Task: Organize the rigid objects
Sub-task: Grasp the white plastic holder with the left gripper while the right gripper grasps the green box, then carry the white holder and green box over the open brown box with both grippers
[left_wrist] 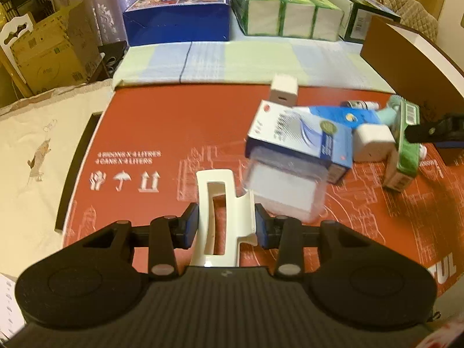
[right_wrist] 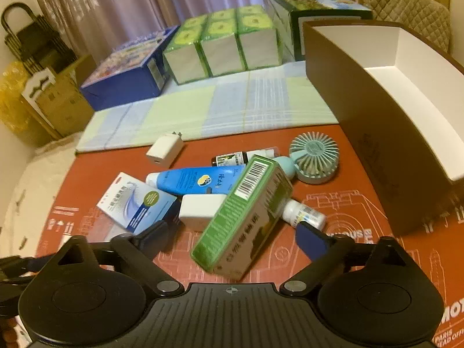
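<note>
Clutter sits in one heap on the red cardboard sheet (right_wrist: 362, 226) at the middle of the right wrist view: a green carton (right_wrist: 243, 217) leaning over a white block (right_wrist: 200, 210), a blue tube (right_wrist: 200, 181), a blue-and-white medicine box (right_wrist: 136, 203), a small white bottle (right_wrist: 304, 214), a dark bottle (right_wrist: 243, 156) and a teal hand fan (right_wrist: 314, 158). A white charger plug (right_wrist: 164, 150) lies apart, toward the upper left of the heap. At the right edge of that view stands the open brown box (right_wrist: 377, 133) with a white inside, which looks like the bin for these things.

The right gripper (right_wrist: 232, 235) has its fingers spread wide on either side of the green carton's near end, not touching it as far as I can tell. In the left wrist view, low centre, the left gripper (left_wrist: 227, 226) is clamped on a white hair clip (left_wrist: 221, 217), lifted clear of the sheet; a blurred clear case (left_wrist: 284, 191) lies just beyond it.

Sorting appears to be in its early part, with most items unsorted. Next, I judge, the right fingers must close squarely on the carton, which rests tilted on other pieces and may slip, then carry it to the brown box.
</note>
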